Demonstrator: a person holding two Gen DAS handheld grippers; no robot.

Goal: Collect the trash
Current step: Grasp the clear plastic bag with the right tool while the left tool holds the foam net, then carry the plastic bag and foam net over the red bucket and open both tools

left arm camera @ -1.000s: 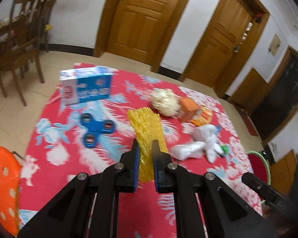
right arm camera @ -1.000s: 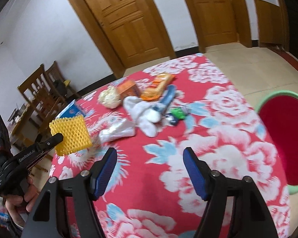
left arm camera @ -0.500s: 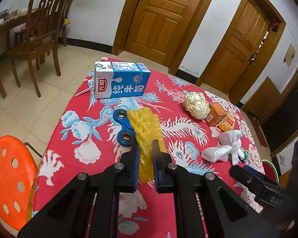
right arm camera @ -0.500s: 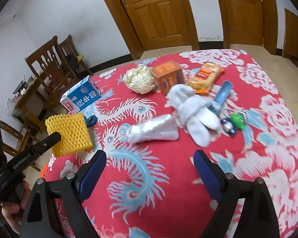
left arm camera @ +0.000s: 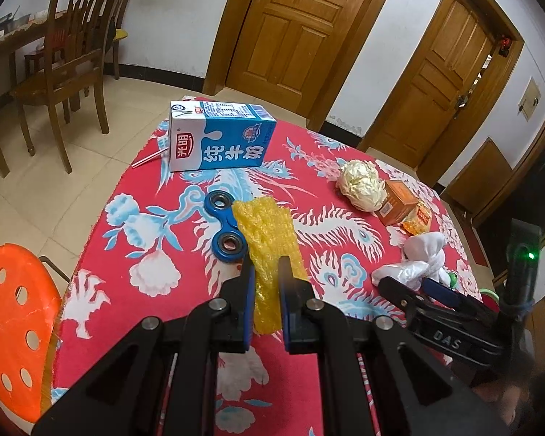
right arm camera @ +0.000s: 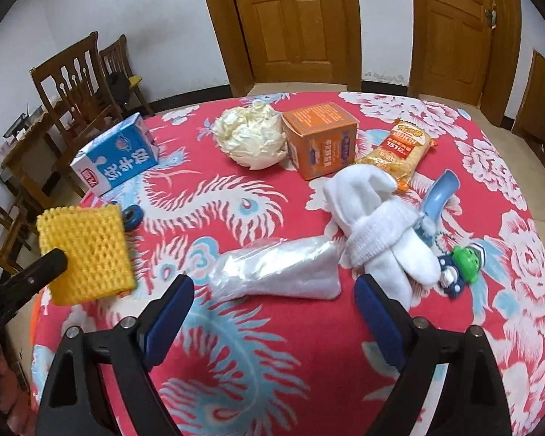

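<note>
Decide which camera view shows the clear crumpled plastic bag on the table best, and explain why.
The right wrist view: the clear crumpled plastic bag lies whole between the open right gripper fingers. In the left wrist view, that gripper partly hides the bag, small at the frame's right.

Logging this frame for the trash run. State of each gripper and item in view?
left gripper: shut on yellow foam net, lifted
right gripper: open, empty, in front of clear plastic bag
clear plastic bag: crumpled, lying flat
milk carton: on its side, straw out
orange box: closed, upright
white socks: bundled
snack packet: lying flat
</note>
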